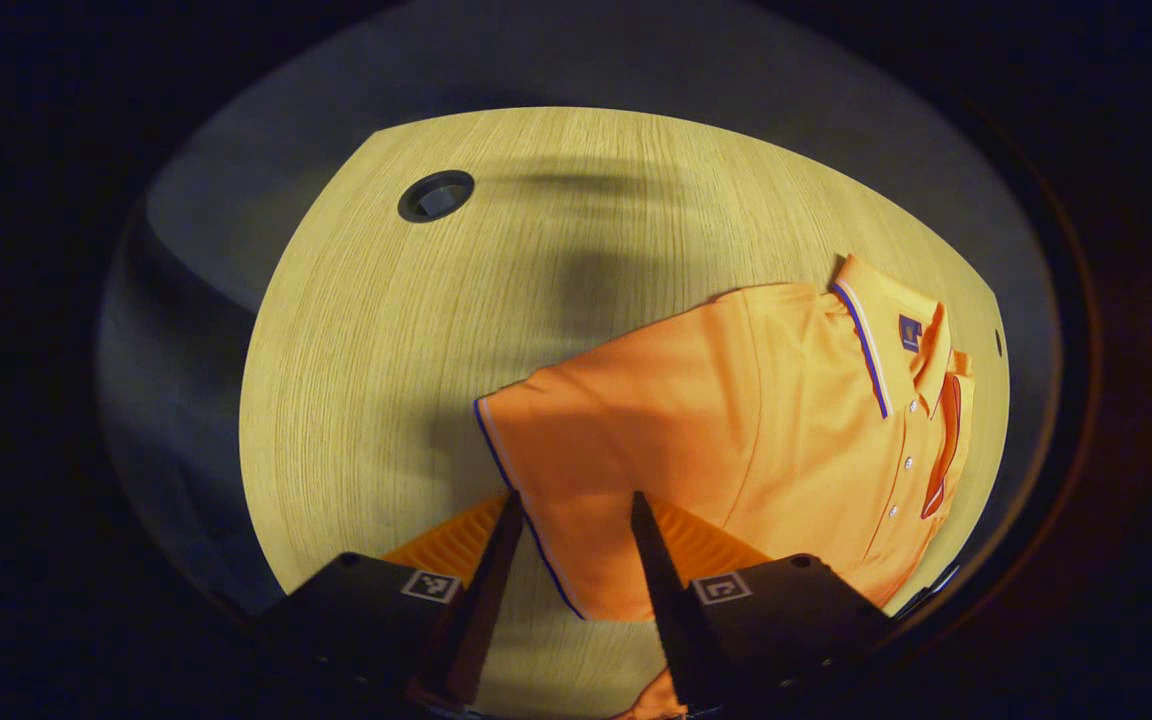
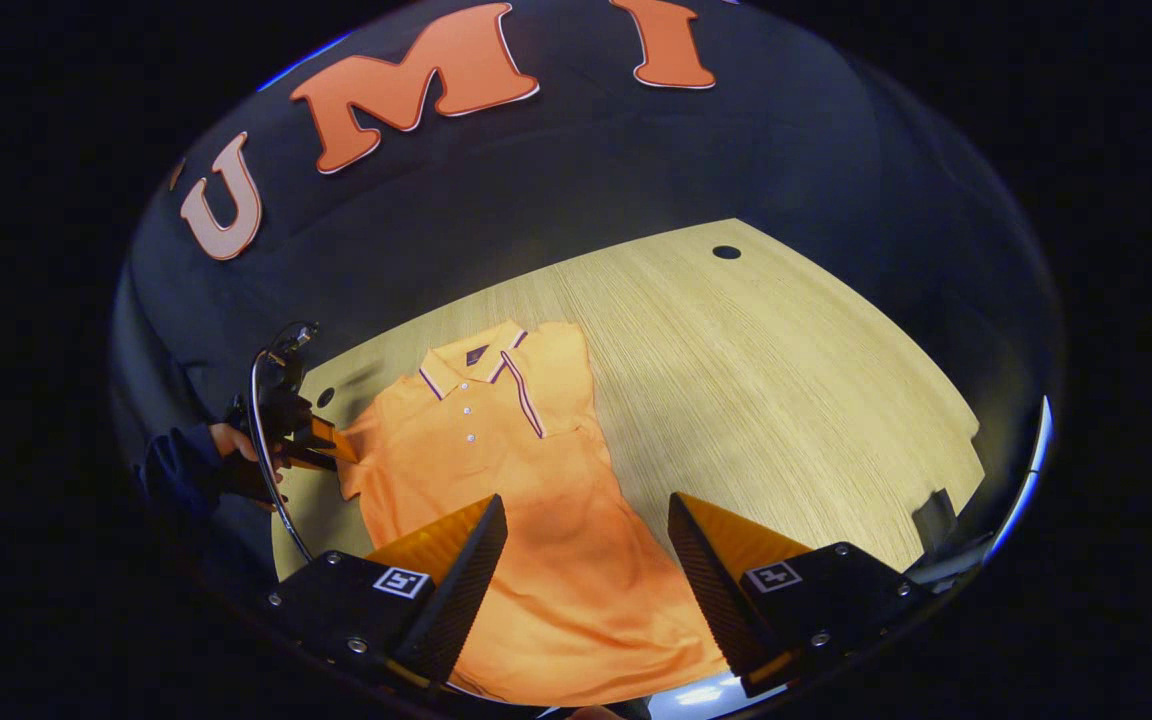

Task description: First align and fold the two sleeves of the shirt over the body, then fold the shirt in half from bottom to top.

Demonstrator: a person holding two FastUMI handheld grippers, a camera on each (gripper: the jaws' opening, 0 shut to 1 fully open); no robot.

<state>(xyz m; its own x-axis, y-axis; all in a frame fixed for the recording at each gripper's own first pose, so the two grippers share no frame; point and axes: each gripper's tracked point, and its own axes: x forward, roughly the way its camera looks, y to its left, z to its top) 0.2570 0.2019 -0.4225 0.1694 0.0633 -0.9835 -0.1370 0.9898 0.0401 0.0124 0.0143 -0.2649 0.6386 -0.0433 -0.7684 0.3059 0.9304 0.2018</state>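
1. Orange polo shirt [image 2: 526, 480] lies flat on the wooden table [image 2: 786, 400], in the centre-left of the right gripper view, with its collar toward the upper left.
2. At the left edge of that view, a hand [image 2: 231, 440] holds the left gripper [image 2: 321, 445] at the shirt's sleeve [image 1: 586, 440].
3. In the left gripper view, the left gripper's fingers are spread at the bottom centre, with the sleeve's hem between them.
4. The right gripper [image 2: 586, 540] is also spread, above the shirt's lower body.

One shirt [image 2: 536, 500], one table [image 2: 786, 400], two hand-held grippers, perhaps three grommet holes.
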